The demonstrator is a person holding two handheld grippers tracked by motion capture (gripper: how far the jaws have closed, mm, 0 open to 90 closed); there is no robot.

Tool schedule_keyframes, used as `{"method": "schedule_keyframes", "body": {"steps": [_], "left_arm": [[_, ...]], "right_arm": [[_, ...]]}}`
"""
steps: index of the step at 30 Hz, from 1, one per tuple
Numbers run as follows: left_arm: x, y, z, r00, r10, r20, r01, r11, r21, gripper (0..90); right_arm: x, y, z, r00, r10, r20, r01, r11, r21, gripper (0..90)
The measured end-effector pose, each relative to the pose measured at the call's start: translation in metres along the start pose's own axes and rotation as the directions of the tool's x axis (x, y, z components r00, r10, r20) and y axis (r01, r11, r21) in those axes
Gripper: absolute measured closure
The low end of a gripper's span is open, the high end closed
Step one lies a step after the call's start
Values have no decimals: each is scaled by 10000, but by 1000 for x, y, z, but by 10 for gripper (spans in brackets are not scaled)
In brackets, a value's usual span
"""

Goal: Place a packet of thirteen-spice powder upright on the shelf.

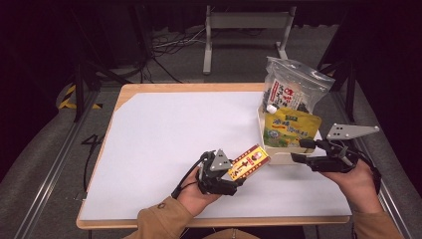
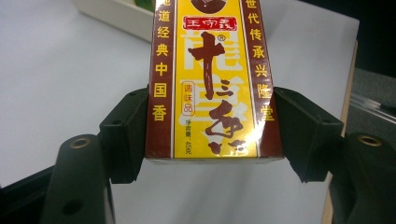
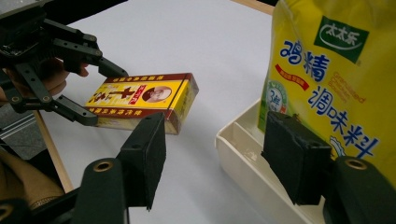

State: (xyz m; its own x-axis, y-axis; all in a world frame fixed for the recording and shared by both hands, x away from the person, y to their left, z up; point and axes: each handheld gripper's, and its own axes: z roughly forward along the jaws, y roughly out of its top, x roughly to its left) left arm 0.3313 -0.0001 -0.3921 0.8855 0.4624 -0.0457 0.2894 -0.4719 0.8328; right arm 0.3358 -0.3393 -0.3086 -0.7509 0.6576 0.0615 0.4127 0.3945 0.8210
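Observation:
A yellow and dark-red seasoning box (image 1: 249, 162) (image 2: 212, 79) hangs a little above the white table, and my left gripper (image 1: 236, 173) (image 2: 212, 137) is shut on its near end. The right gripper view shows the same box (image 3: 144, 100) held by the left gripper (image 3: 60, 70) at the upper left. My right gripper (image 1: 298, 151) (image 3: 219, 158) stands open at the near left corner of a cream tray (image 1: 278, 159) (image 3: 238, 154), with nothing between its jaws. A yellow bag (image 1: 291, 127) (image 3: 327, 70) stands upright in the tray, just beyond the right jaw.
A clear bag with dark contents (image 1: 293, 89) stands behind the yellow bag at the tray's far end. The white sheet (image 1: 174, 134) covers the wooden table. Beyond the table's far edge are cables and a metal stand (image 1: 244, 30) on the floor.

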Motion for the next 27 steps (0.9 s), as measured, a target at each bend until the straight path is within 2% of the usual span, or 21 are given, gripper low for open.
{"method": "schedule_keyframes", "body": {"steps": [5,9,17,24,27], "left_arm": [[1,-1,-5,9995,284,-100,-289,9980,-562,325],[2,-2,-10,9994,320,-166,-334,9949,-955,324],[2,-3,-14,9987,448,-240,-473,9917,-1194,324],[1,-3,-14,9983,510,-272,-539,9916,-1176,324],[1,-3,-14,9982,516,-317,-551,9911,-1211,324]], "right_arm": [[4,8,2,10000,-75,59,74,9999,155,393],[8,15,5,9998,-183,20,183,9997,167,390],[12,28,15,9993,40,-385,-31,9997,246,381],[17,48,27,9965,8,-831,54,9973,739,376],[18,53,34,9944,147,-1046,-43,9950,995,365]]}}
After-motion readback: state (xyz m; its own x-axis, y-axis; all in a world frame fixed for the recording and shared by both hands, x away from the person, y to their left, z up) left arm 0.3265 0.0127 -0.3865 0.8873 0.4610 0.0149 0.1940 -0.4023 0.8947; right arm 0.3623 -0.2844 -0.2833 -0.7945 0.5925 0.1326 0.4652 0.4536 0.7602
